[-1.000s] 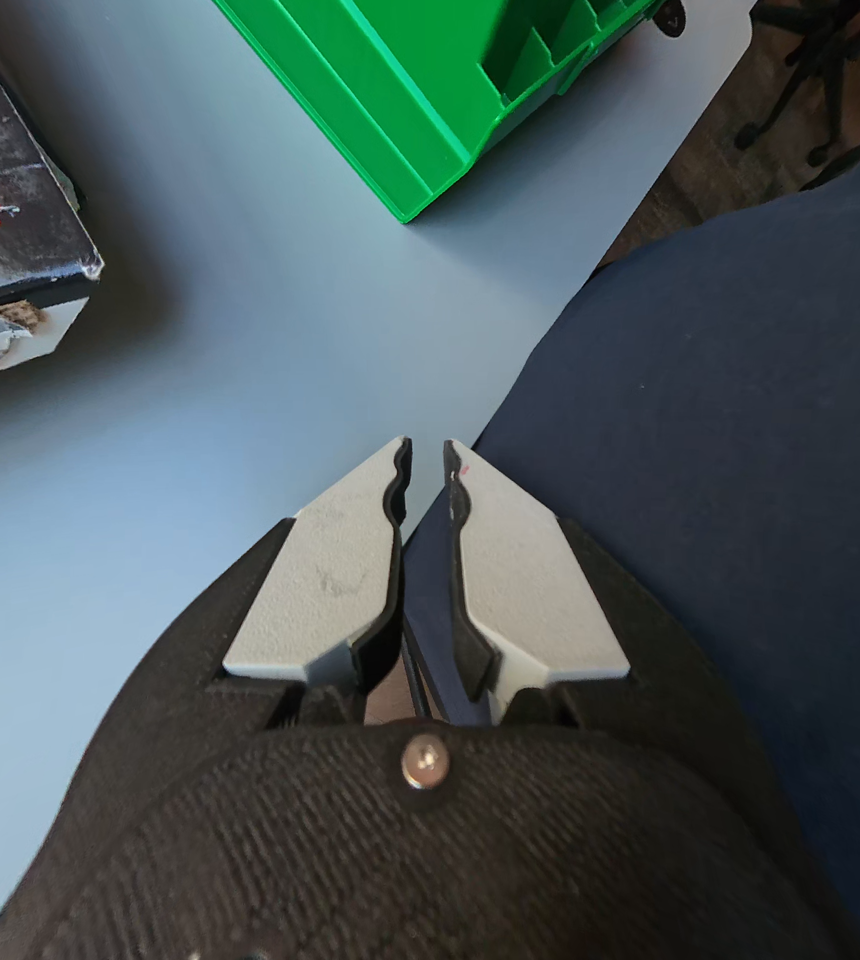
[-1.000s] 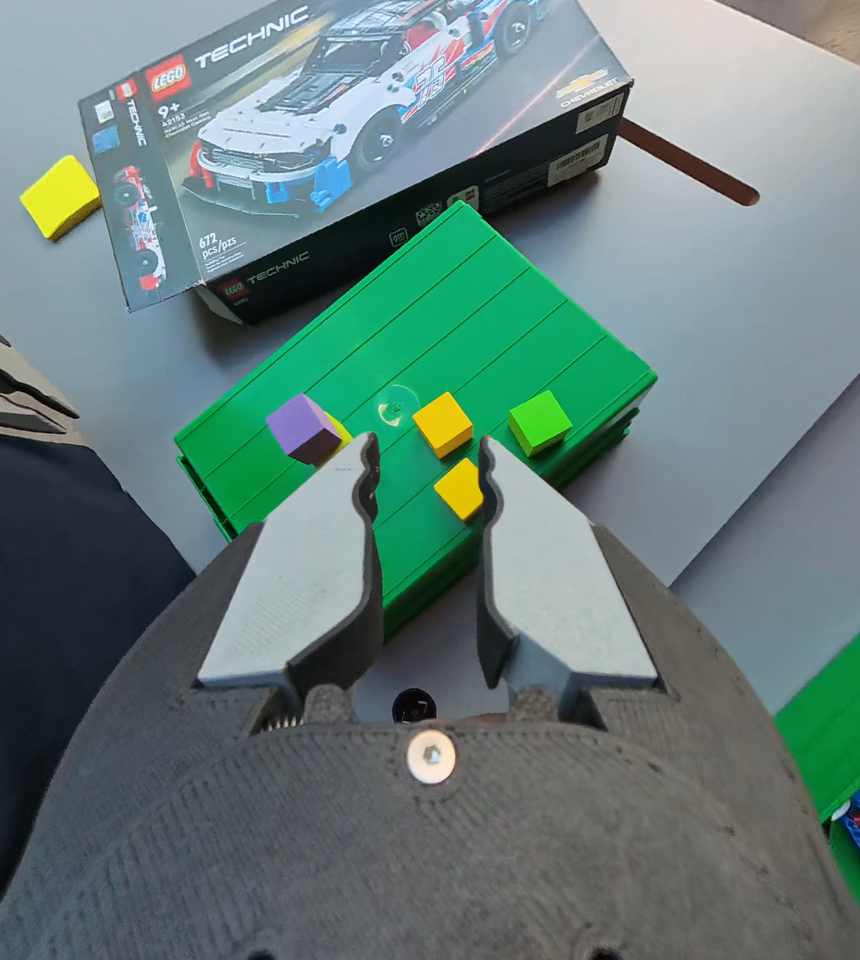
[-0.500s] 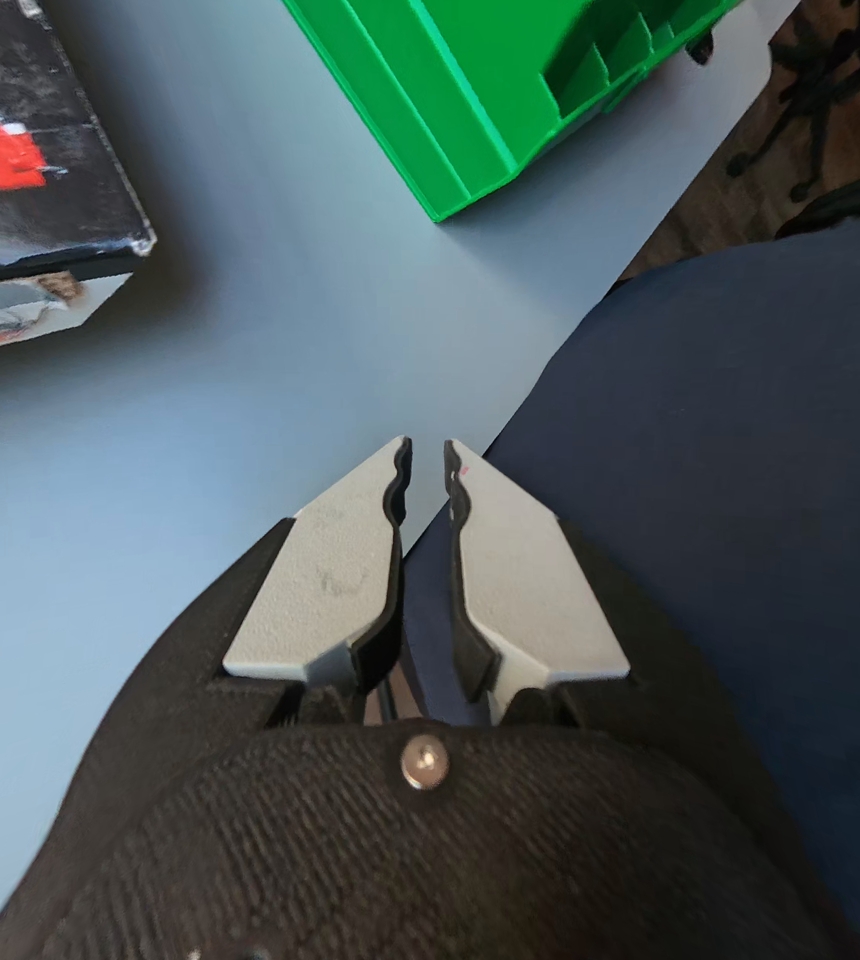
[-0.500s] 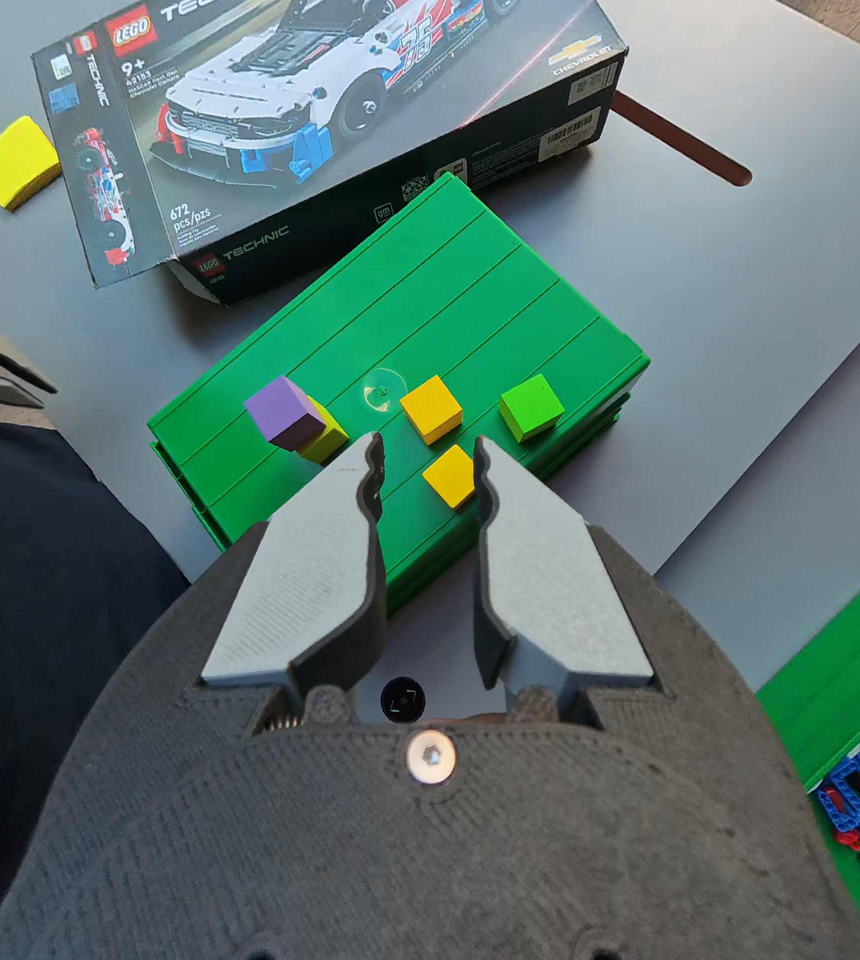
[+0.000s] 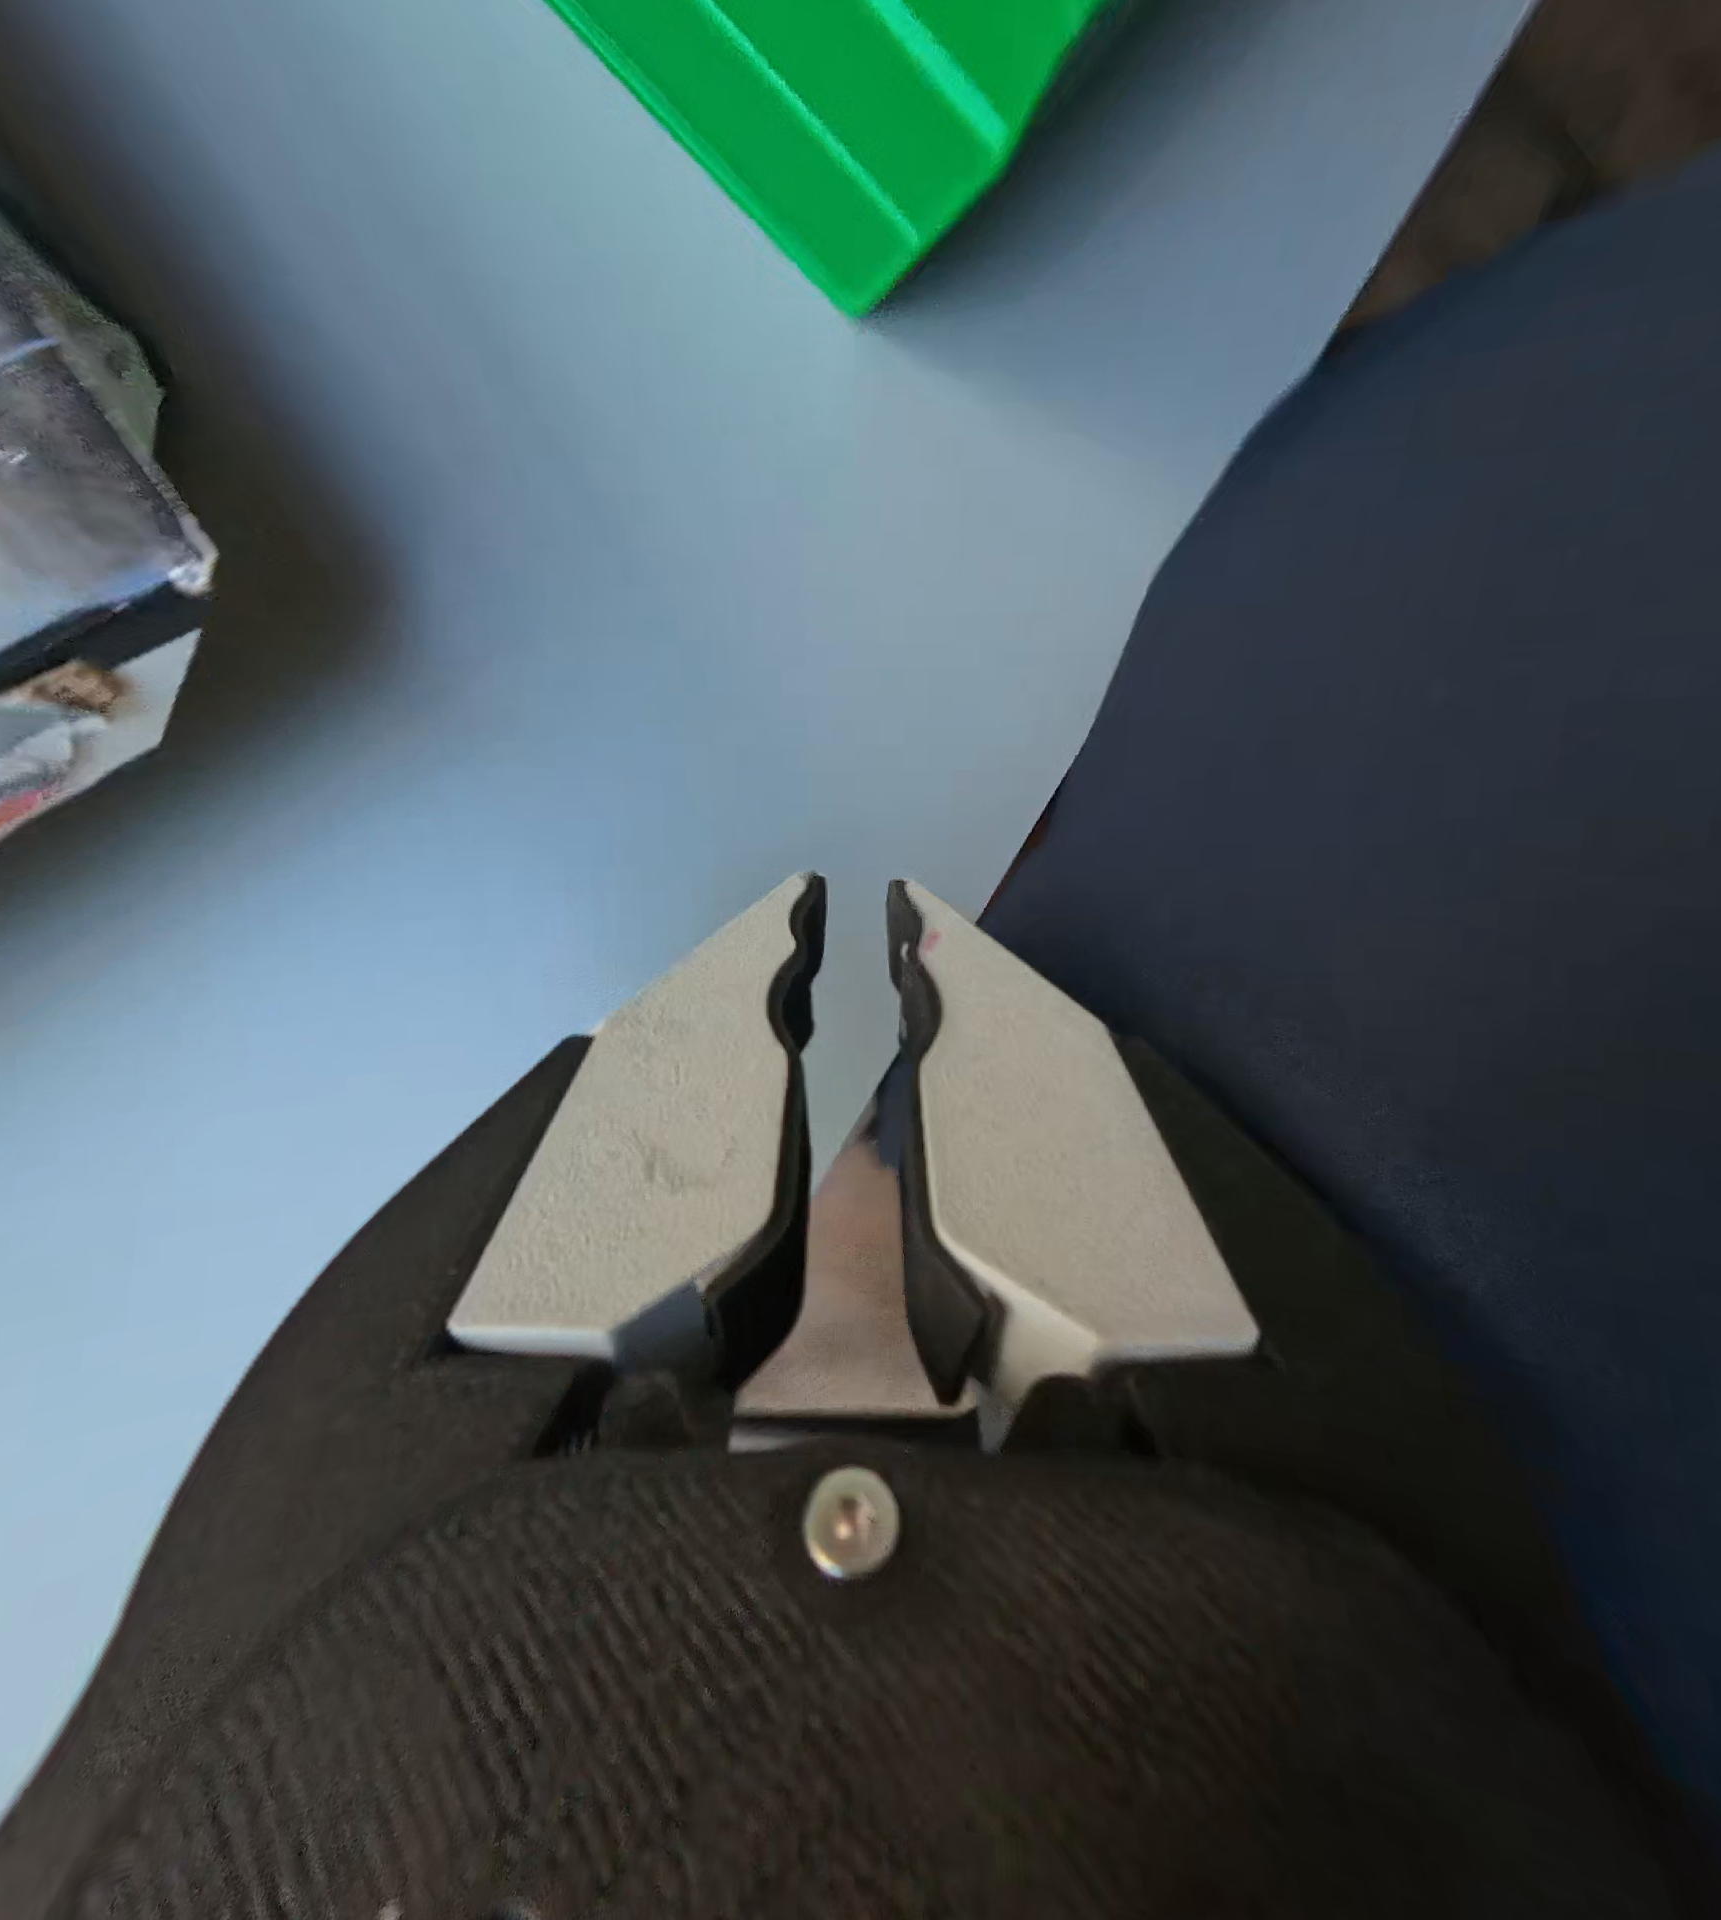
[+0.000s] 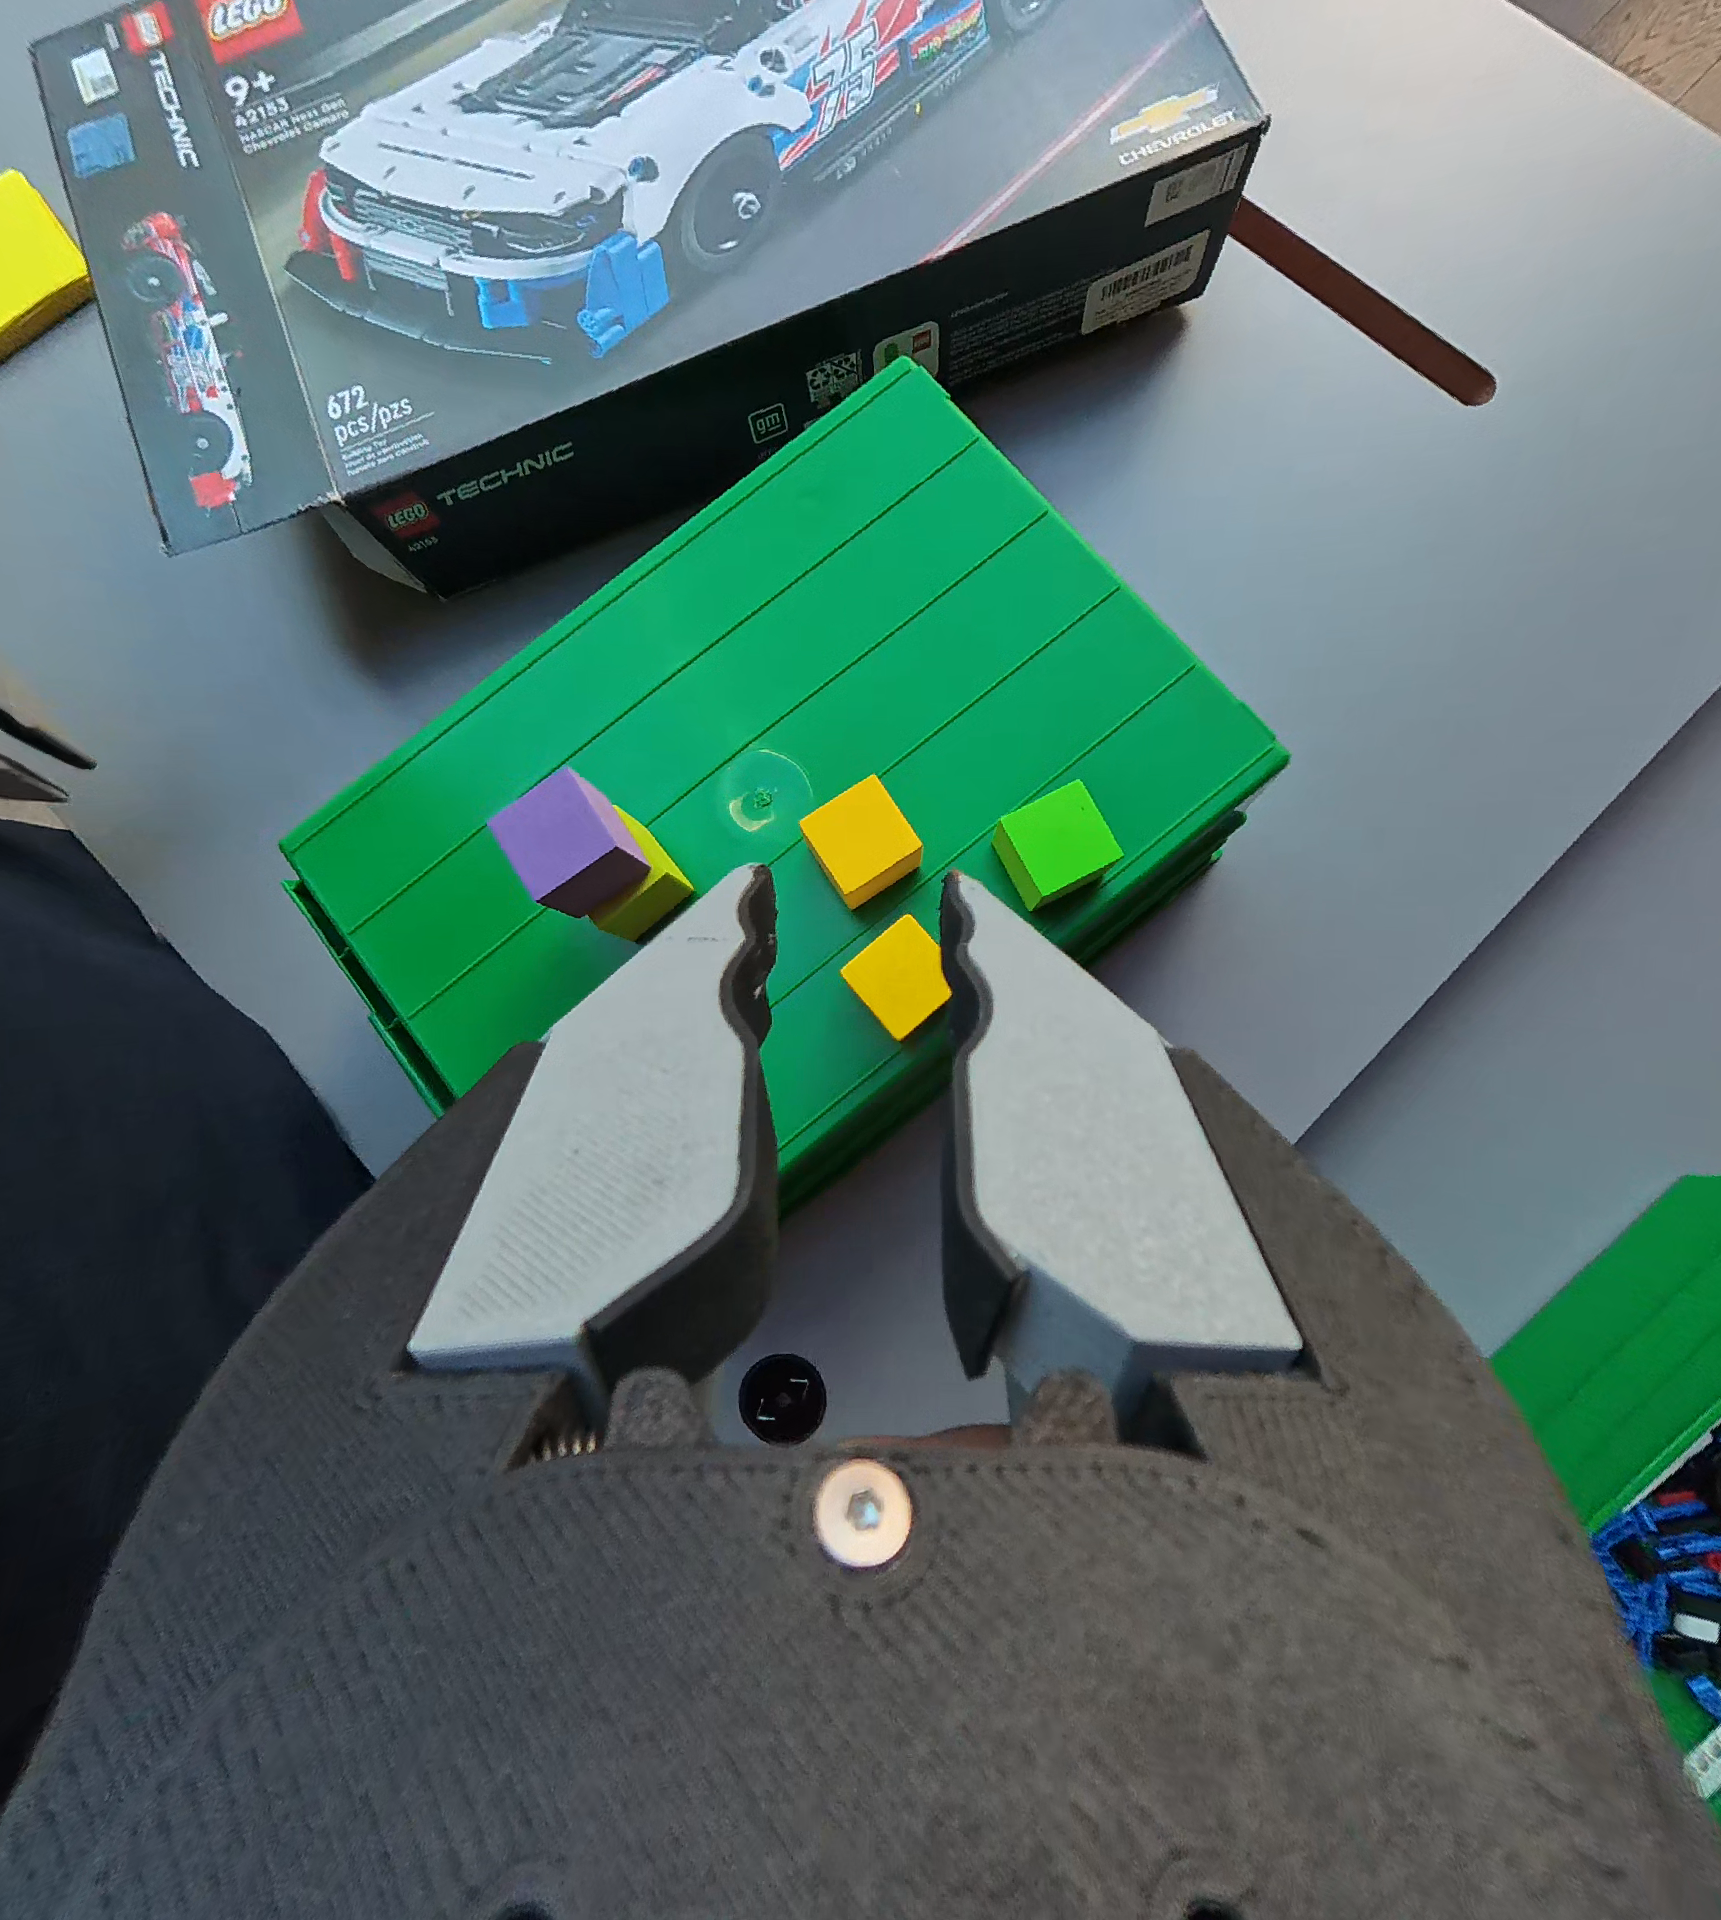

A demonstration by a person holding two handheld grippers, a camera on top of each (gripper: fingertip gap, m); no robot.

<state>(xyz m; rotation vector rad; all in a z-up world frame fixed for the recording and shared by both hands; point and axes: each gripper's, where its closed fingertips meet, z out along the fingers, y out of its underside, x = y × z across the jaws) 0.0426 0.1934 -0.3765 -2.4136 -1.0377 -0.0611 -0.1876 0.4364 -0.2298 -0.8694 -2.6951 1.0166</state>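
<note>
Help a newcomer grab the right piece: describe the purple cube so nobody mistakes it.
Find the green box in front of the car-picture carton. Near its left end, the purple cube is the only stacked one, resting on a yellow-green cube.

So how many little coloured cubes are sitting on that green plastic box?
5. A purple cube stacked on a yellow-green one at left, two orange-yellow cubes mid-lid, and a bright green cube at right of the green plastic box. The tongs may hide others.
</note>
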